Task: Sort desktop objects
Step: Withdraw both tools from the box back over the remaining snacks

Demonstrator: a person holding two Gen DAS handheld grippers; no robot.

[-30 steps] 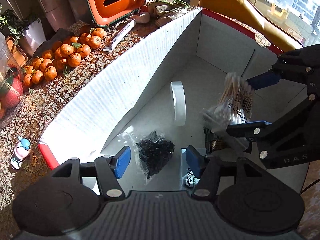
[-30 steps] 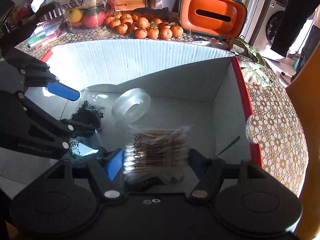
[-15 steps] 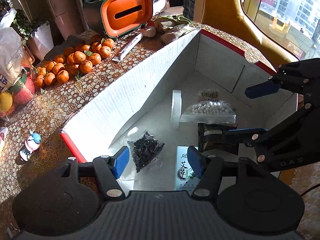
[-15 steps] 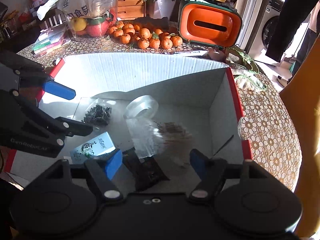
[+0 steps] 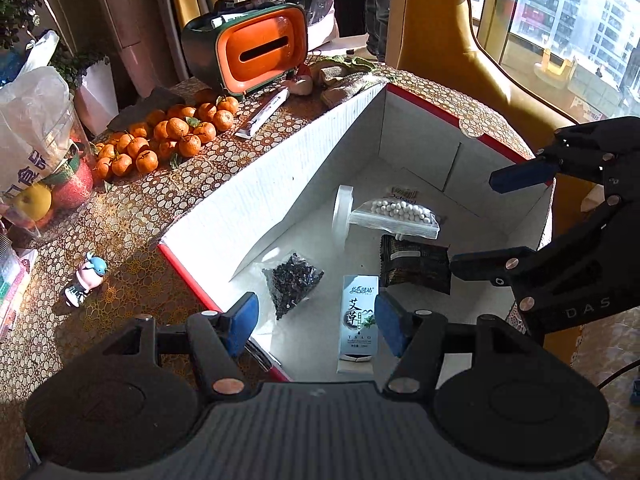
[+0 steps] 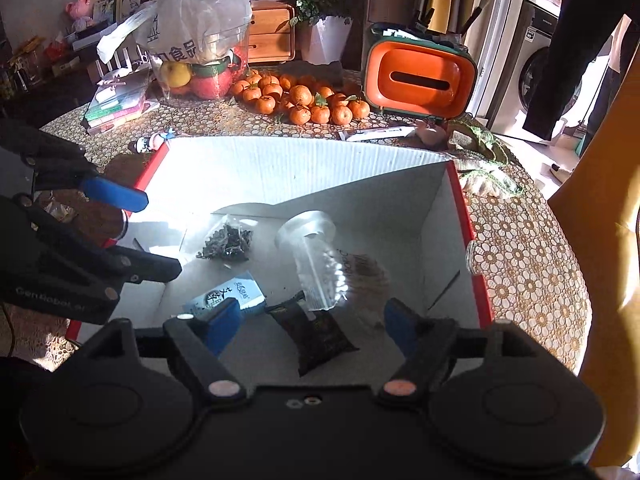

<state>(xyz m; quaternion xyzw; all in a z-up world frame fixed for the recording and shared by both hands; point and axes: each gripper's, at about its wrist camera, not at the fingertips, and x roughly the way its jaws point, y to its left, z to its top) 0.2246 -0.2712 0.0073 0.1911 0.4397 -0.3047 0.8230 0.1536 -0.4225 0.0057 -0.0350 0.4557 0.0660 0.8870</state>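
Both claws, left claw [image 5: 316, 322] and right claw [image 6: 314, 326], hang wide and empty over the white box [image 5: 280, 184], the clear cotton-swab bag [image 5: 394, 216] lying at twelve o'clock inside, so I'd say the next pick is the toy figure [image 5: 86, 278] at nine o'clock on the bench.

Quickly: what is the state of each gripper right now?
Left gripper: open, holding nothing.
Right gripper: open, holding nothing.

Sunlit room; window [image 5: 576, 32] onto buildings; washing machine [image 6: 538, 60]; wooden drawers [image 6: 270, 32].
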